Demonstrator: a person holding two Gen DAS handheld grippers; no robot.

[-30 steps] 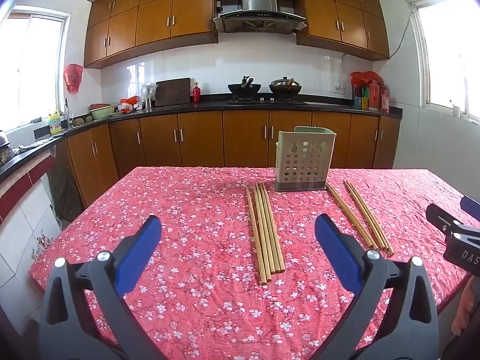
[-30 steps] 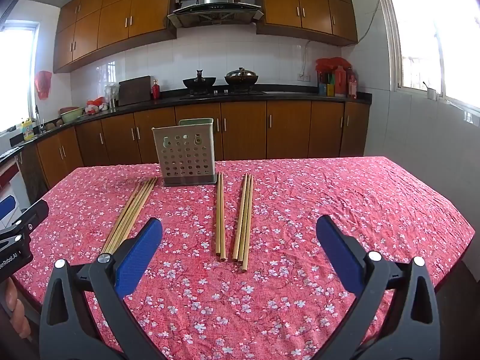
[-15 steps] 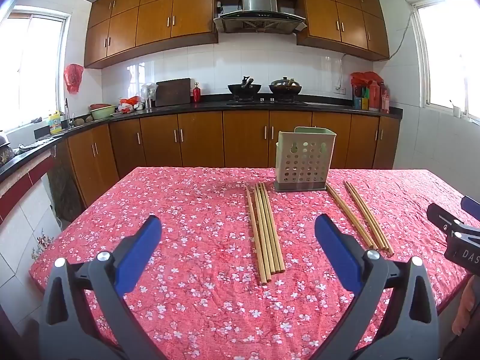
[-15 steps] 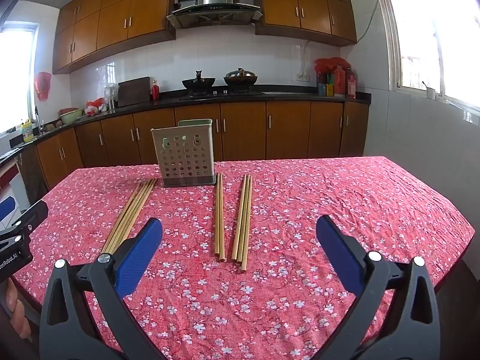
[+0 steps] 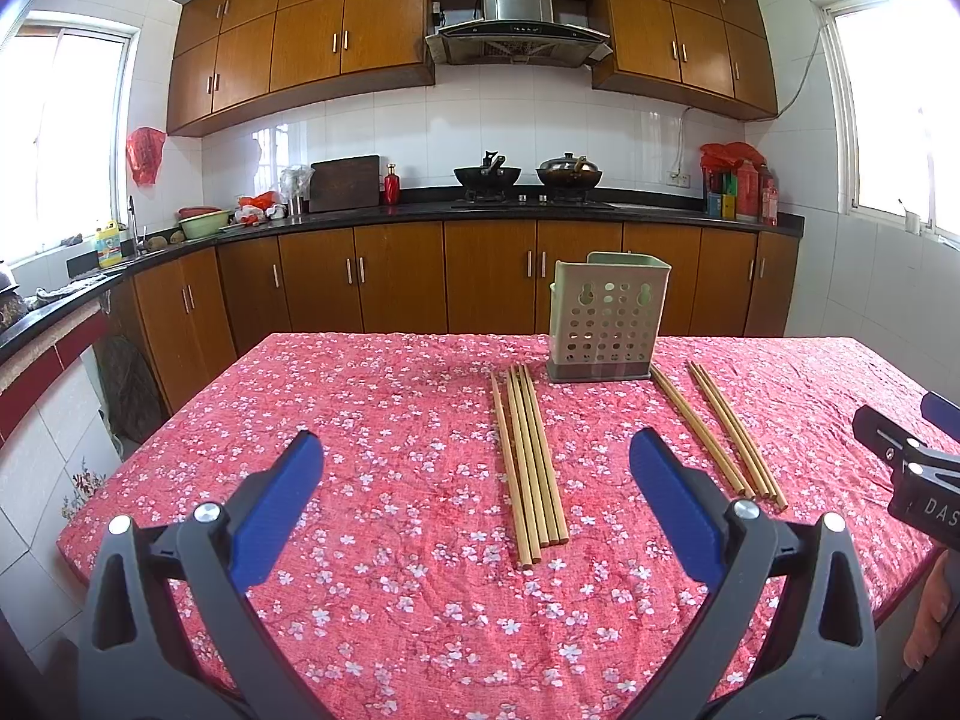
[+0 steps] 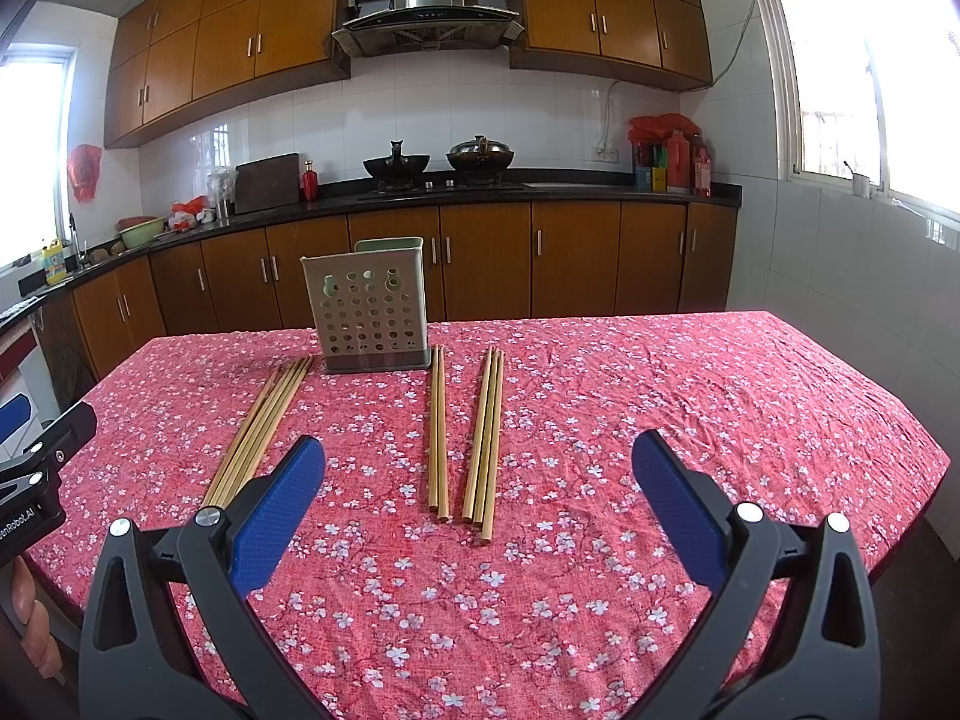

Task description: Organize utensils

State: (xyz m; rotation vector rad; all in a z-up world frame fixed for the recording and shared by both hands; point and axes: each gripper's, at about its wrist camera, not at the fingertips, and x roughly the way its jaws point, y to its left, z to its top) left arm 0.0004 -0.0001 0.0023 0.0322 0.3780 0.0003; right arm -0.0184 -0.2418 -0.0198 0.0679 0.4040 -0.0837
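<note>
A pale green perforated utensil holder stands upright at the far side of the table; it also shows in the right wrist view. Several wooden chopsticks lie in a bundle left of it, also seen in the right wrist view. A pair and a group of three lie to its right, and show in the left wrist view. My left gripper is open and empty above the near table edge. My right gripper is open and empty, its fingers short of the chopsticks.
The table carries a red flowered cloth. Its right edge drops off near a tiled wall. Kitchen counters with woks run behind. The other gripper shows at the frame edge in the left wrist view and in the right wrist view.
</note>
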